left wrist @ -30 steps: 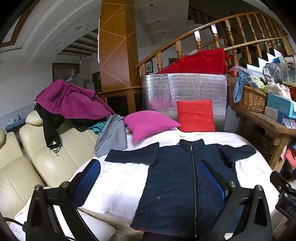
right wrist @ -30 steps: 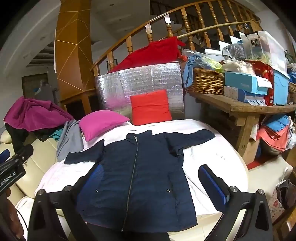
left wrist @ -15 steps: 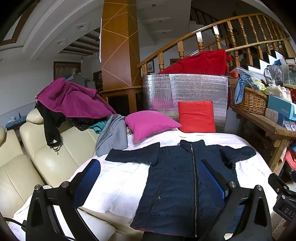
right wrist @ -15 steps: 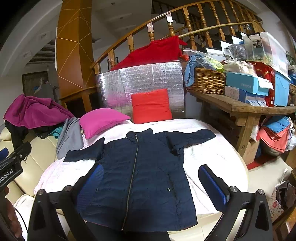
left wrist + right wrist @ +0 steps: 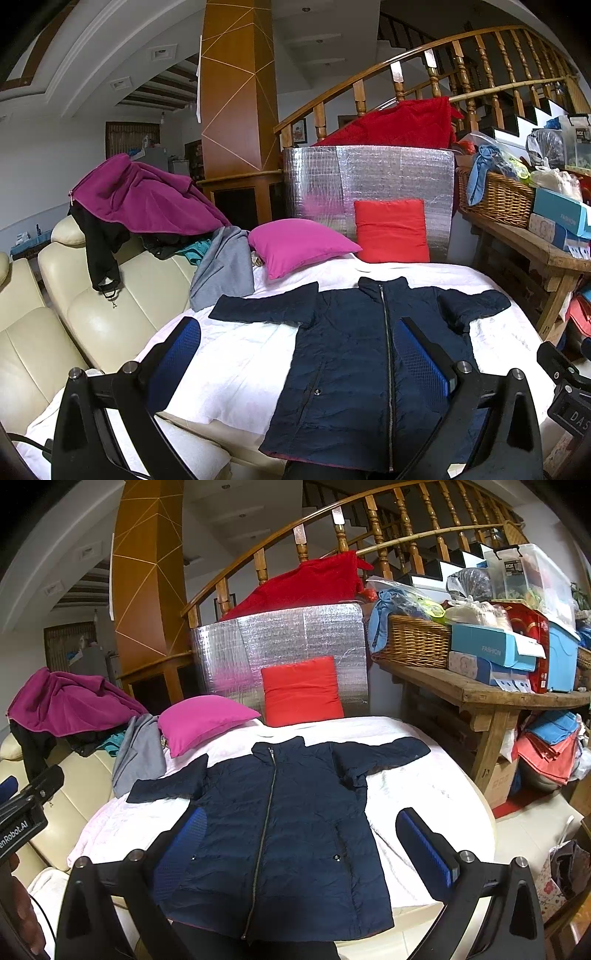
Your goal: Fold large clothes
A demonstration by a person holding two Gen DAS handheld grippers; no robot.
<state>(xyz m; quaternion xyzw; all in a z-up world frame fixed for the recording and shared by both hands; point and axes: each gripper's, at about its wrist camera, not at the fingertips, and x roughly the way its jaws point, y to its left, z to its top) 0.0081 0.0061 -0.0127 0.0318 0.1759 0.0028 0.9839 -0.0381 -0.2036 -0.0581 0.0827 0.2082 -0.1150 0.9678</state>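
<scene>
A navy zip-up padded jacket [image 5: 354, 354] [image 5: 288, 812] lies flat, front up, on a round table under a white cloth [image 5: 236, 354] [image 5: 424, 786], both sleeves spread out sideways. My left gripper [image 5: 299, 350] hovers open above the near left part of the table, over the jacket's left side and hem. My right gripper [image 5: 303, 843] is open too, held above the jacket's lower half. Nothing is between either pair of blue-padded fingers. The jacket's hem hangs just over the near table edge.
A magenta pillow [image 5: 299, 242] and a red cushion [image 5: 391, 230] sit at the table's far side against a silver foil panel [image 5: 369, 177]. A cream sofa [image 5: 92, 317] with piled clothes [image 5: 144, 199] stands left. A wooden bench [image 5: 476, 698] with a basket and boxes stands right.
Both views have tilted slightly, with the scene sitting a little lower in frame. The jacket has not moved and both grippers stay open.
</scene>
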